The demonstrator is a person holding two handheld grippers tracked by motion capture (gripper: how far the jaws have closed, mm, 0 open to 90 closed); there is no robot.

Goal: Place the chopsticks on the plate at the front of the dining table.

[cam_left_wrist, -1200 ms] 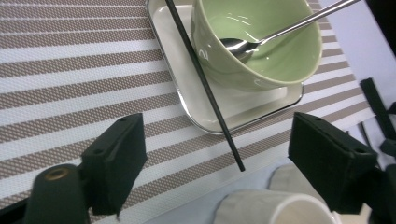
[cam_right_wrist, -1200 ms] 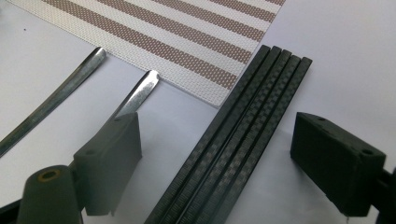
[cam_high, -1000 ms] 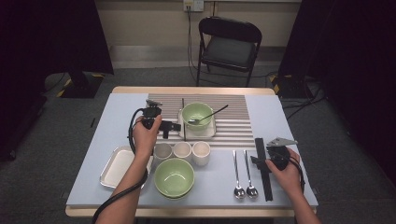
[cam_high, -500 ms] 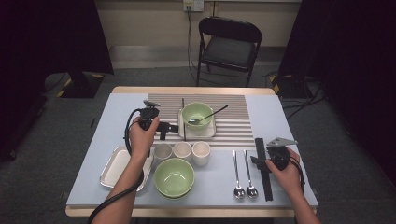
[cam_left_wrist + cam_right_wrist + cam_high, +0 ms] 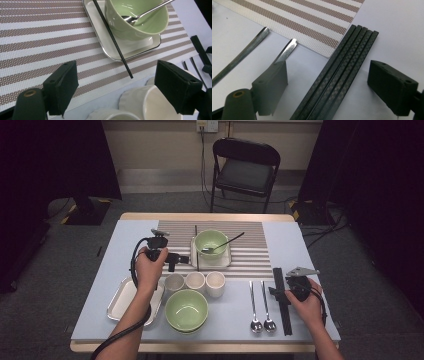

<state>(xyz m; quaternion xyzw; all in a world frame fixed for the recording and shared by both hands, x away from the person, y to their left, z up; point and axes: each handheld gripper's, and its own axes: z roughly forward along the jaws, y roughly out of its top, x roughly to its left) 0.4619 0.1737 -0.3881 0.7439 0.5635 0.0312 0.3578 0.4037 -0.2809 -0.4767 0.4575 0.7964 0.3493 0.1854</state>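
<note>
Left hand [image 5: 149, 269] comes up from the bottom edge, forearm angled in over the metal tray [image 5: 121, 301] at the front left of the counter [image 5: 95, 290], wrist turned so the left claw [image 5: 183, 259] points sideways toward the middle. Its jaws are spread wide with nothing between them. In the left gripper view they hang over the striped placemat [image 5: 42, 37], just above the row of white cups [image 5: 140, 105]. The single black chopstick [image 5: 112, 40] lies slanted ahead of the jaws, its far part resting across the edge of the small white tray [image 5: 110, 50] and its near tip down on the mat. It's close to the claw, but nothing touches it. That tray holds a green bowl [image 5: 136, 18] with a spoon [image 5: 147, 11] leaning in it.

Right hand [image 5: 305, 302] sits low at the front right corner, forearm coming straight up from the bottom, wrist pretty flat. The right claw [image 5: 276, 291] is also released, jaws wide. In the right gripper view they straddle a bundle of black chopsticks [image 5: 339, 75] lying side by side on the counter, clear gaps on both sides. Two more spoons [image 5: 262, 307] lie just left of that bundle, and a bigger green bowl [image 5: 186, 310] sits front and centre.
</note>
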